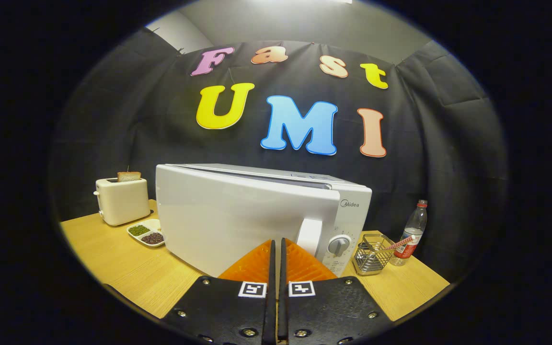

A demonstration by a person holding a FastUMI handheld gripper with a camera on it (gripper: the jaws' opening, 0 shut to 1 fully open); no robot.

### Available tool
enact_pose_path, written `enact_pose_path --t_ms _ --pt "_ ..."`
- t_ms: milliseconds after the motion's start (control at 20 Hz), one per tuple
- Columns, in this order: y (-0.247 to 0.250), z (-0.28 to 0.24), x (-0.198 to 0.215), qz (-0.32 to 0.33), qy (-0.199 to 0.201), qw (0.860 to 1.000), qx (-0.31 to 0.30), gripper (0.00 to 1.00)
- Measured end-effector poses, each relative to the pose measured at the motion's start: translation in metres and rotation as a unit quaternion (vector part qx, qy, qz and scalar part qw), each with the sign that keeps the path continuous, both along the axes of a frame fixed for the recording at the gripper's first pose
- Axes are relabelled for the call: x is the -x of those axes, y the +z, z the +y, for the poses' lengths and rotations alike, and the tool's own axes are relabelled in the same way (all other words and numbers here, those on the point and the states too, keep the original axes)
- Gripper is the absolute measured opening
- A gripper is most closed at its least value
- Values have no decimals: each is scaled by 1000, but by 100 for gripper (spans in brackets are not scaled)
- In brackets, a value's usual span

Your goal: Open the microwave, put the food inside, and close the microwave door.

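The white box-shaped microwave (pixel 257 211) stands on the pale wooden table (pixel 127 273), its door (pixel 237 215) swung partly out at an angle to the body, with a gap showing along the door's top edge. The gripper (pixel 276 249) sits just in front of the door's lower face, its two fingers pressed together with only a thin slit between them, and they hold nothing. The likely food, a white divided dish of green and dark beans (pixel 145 234), rests on the table to the left of the microwave, beside a cream toaster (pixel 121 200) with a bread slice in its slot. A wire basket (pixel 371 258) and a clear plastic bottle (pixel 411 234) stand to the microwave's right. By judgement, either the opening or the closing step is in hand; which cannot be told, as the cavity is hidden. If closing, the next move calls for a steady push on the door near its vertical handle (pixel 308 235).
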State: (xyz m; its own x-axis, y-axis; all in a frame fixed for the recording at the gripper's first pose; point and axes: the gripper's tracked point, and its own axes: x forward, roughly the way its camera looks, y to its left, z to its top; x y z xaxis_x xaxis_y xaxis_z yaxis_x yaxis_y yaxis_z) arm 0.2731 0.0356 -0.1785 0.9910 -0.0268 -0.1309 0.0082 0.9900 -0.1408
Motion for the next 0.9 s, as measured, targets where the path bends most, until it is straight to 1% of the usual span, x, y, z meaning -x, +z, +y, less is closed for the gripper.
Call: enact_pose_path --t_ms 400,500,550,600,700,800,900 --pt "-7 -9 -48 -8 -21 1000 0 2" --pt "-15 -12 -62 1 -26 1000 -2 2" --pt "-23 -10 -69 12 -21 999 -21 2" --pt "-27 -11 -73 14 -23 999 -39 2" --pt "-22 -12 -78 -1 -32 999 -25 3" --pt "-21 -10 -77 -17 -38 999 13 2" --pt "-22 -9 -78 -23 -37 999 32 3"
